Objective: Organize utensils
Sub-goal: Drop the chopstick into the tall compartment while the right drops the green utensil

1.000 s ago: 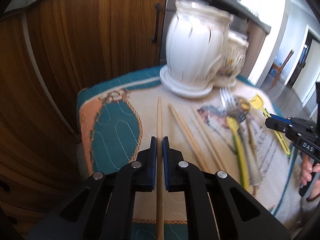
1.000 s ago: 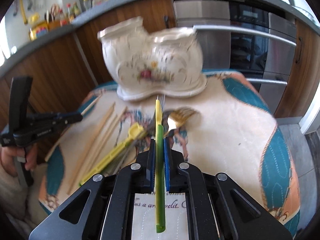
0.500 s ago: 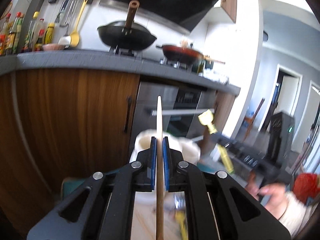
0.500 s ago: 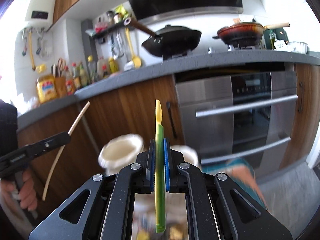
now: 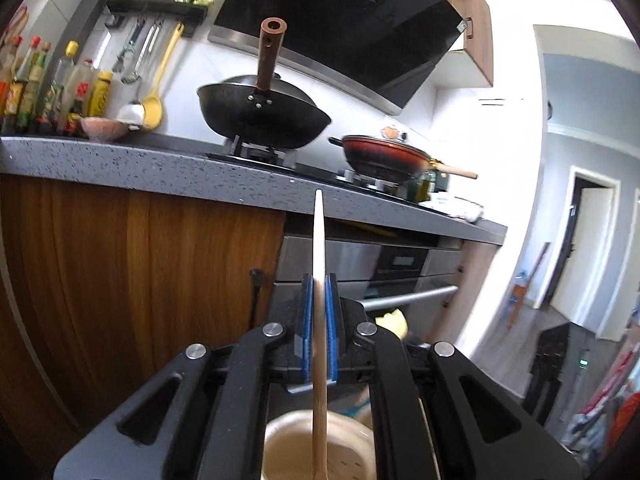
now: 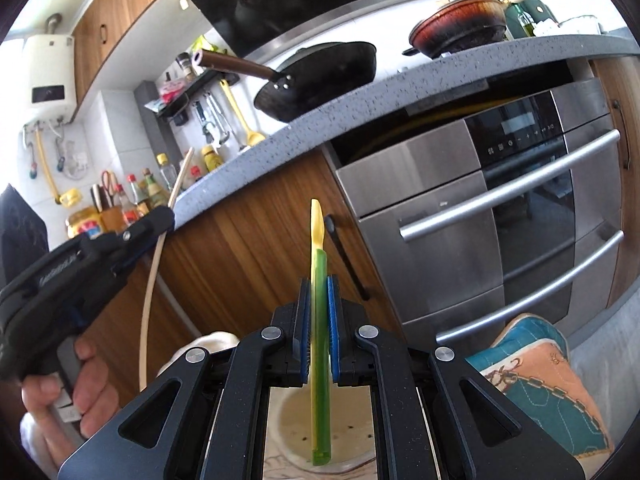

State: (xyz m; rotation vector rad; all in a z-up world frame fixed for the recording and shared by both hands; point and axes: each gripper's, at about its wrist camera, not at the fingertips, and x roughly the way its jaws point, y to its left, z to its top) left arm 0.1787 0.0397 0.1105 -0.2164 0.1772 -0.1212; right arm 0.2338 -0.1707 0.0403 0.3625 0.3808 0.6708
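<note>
My left gripper (image 5: pixel 319 292) is shut on a wooden chopstick (image 5: pixel 319 248) and holds it upright, its lower end over the mouth of a cream ceramic pot (image 5: pixel 288 446). My right gripper (image 6: pixel 319 296) is shut on a green and yellow plastic utensil (image 6: pixel 318 276), also upright, its lower end hanging over the opening of a cream ceramic pot (image 6: pixel 296 420). The left gripper (image 6: pixel 154 226) with its chopstick (image 6: pixel 154 276) shows at the left of the right wrist view, over a second cream pot (image 6: pixel 216 342).
A kitchen counter (image 5: pixel 160 168) with a black wok (image 5: pixel 262 120) and a red pan (image 5: pixel 384 156) runs behind. A steel oven (image 6: pixel 480 216) and wooden cabinets (image 5: pixel 140 280) stand below it. The patterned tablecloth (image 6: pixel 532 364) shows at lower right.
Both grippers have lifted their utensils off the table, tipped them upright and brought them over the pots. The views swung from the table up to the kitchen counter.
</note>
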